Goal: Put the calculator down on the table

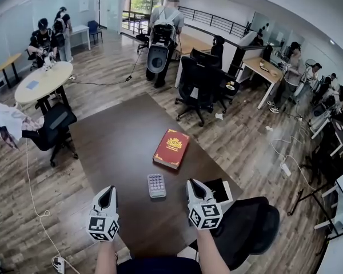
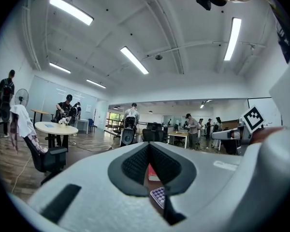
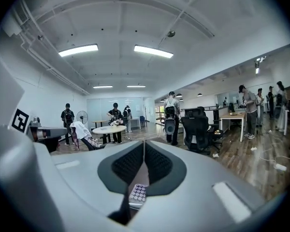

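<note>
The calculator [image 1: 156, 185], small and grey with rows of pale keys, lies flat on the dark brown table [image 1: 120, 147], apart from both grippers. In the left gripper view the calculator [image 2: 158, 195] shows low between the jaws, and in the right gripper view the calculator [image 3: 137, 193] does too. My left gripper [image 1: 107, 192] sits to its left near the table's front edge, jaws together and empty. My right gripper [image 1: 195, 185] sits to its right, also closed with nothing in it. Both point level across the table.
A red book [image 1: 171, 148] lies beyond the calculator. A dark flat item with a white sheet [image 1: 222, 189] lies by the right gripper. A black office chair [image 1: 248, 224] stands at the table's near right corner, another chair [image 1: 52, 127] at the left. People stand farther off.
</note>
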`<state>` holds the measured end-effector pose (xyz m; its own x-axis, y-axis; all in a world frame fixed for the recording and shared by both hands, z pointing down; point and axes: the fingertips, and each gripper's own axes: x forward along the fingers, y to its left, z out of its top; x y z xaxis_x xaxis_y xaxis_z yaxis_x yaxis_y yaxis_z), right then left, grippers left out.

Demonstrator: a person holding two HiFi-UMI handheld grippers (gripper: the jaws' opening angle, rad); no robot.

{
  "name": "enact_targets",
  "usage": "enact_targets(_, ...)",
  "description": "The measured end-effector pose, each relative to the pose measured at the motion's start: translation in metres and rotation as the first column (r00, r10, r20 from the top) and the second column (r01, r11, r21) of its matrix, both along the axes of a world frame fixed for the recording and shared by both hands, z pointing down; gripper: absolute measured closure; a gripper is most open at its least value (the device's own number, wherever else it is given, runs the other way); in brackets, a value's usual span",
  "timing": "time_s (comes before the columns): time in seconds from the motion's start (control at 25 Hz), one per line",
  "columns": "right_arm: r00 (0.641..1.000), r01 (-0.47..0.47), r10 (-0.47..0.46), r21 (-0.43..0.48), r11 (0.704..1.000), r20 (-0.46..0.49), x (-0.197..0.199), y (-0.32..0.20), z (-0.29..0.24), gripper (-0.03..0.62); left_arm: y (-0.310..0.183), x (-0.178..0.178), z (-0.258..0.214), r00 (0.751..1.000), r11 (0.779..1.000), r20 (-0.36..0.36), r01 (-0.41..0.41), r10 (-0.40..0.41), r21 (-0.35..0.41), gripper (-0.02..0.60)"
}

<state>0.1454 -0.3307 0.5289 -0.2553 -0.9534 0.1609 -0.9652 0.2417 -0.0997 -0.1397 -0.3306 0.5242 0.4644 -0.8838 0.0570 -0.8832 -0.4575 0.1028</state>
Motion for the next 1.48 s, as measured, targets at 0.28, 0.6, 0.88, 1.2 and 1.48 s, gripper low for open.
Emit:
enact_targets(0.28,1.0,0.007,-0.006,-0.021,1.0,0.029,0.0,0.002,0.002,0.585,0.002,0.001,0.0,1.0,1.0,-0.002,-0.001,0.001,-0.002,0.586)
enact_targets(0.6,0.999,0.032,-0.031,-0.015,0.999,0.012,-0.005,0.004,-0.001,0.585,0.002,0.0,-0.003,1.0,1.0,0.004,-0.001,0.001,0.006,0.586)
enact_targets(0.88,0.999,0.047,-0.048,-0.027,0.999,-0.002,-0.007,0.005,0.002,0.585,0.004,0.001,-0.002,1.0,1.0,0.011,-0.009,0.009,0.0,0.586)
enact_targets(1.2,0.997,0.053,-0.055,-0.033,0.998,-0.053,-0.002,0.01,0.006,0.585,0.011,0.007,0.005,1.0,1.0,0.026,-0.017,0.017,-0.008,0.586)
enact_targets(1.48,0.988,0.071,-0.077,-0.045,0.996,-0.132,-0.009,0.007,0.004,0.585,0.007,0.011,0.003,1.0,0.999,0.017,-0.022,0.022,-0.024,0.586)
